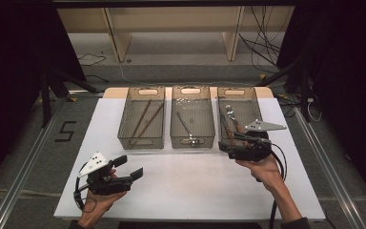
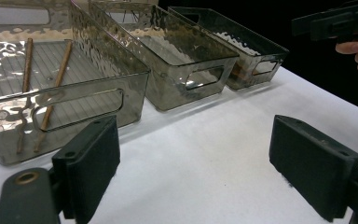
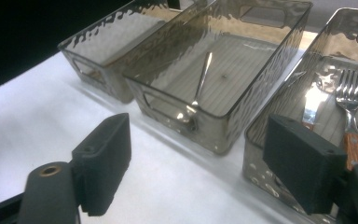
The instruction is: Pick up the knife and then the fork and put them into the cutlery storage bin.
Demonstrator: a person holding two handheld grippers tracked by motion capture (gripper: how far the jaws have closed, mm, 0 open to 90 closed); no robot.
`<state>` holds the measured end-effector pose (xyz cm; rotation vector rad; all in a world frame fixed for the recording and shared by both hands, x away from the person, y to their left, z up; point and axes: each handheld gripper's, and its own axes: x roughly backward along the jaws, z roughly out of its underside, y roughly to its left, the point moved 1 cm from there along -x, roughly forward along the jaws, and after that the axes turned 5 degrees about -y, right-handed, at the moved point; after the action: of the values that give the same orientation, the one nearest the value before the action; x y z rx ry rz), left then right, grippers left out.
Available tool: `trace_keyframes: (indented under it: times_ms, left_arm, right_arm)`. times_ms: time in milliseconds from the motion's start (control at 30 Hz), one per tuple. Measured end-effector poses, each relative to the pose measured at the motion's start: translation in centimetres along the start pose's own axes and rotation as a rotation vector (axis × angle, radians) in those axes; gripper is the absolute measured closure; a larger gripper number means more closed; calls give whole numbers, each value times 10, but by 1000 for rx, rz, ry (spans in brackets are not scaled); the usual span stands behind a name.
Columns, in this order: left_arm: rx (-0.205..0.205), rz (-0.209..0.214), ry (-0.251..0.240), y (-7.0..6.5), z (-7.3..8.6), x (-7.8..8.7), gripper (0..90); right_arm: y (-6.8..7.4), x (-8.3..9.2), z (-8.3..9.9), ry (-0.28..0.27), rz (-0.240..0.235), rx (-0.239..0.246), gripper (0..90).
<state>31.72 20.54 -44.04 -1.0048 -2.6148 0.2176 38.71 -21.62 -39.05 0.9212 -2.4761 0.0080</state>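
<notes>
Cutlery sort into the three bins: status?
Looks done: chopsticks lie in the left bin, a spoon in the middle bin, fork and a second utensil in the right bin. In hand: nothing; left tongs and right tongs open. Left: nothing loose visible on the table.

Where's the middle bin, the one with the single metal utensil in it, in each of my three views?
High view: the smoky translucent plastic middle bin sits centre, second of three in the row.
Left gripper view: it runs from upper centre down to mid-frame, right of the bin holding the brown chopsticks.
Right gripper view: upper centre, left of the bin with the wooden-handled fork.
Shared landmark: the white tabletop.
</notes>
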Motion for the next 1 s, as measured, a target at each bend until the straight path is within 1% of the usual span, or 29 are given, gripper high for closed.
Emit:
trace_keyframes:
  times_ms: [67,167,233,300,400,433,533,633,733,900,1000]
  left_arm:
    - [-1,1,-1,0,0,0,158]
    - [4,2,1,0,0,0,159]
    - [7,4,2,0,0,0,158]
    - [2,8,4,0,0,0,158]
    - [2,12,6,-1,1,-1,159]
    - [2,14,7,-1,1,-1,159]
    - [-1,18,12,-1,1,-1,159]
    - [-1,21,15,-2,1,-2,158]
    - [-3,23,20,-2,1,-2,158]
    - [1,26,25,-1,1,-2,159]
    - [-1,29,27,-2,1,-2,159]
  right_arm:
    - [2,2,4,-2,-4,7,227]
    - [6,5,12,-28,-21,6,218]
    - [8,7,16,-29,-26,13,210]
    - [9,10,21,-30,-22,27,208]
    - [10,15,29,-40,-28,18,208]
    - [10,16,32,-46,-25,22,208]
    - [10,20,38,-55,-28,5,209]
    - [11,22,45,-62,-26,13,211]
    - [13,24,52,-71,-28,8,212]
    - [15,26,60,-78,-25,4,212]
    - [18,28,64,-90,-25,11,212]
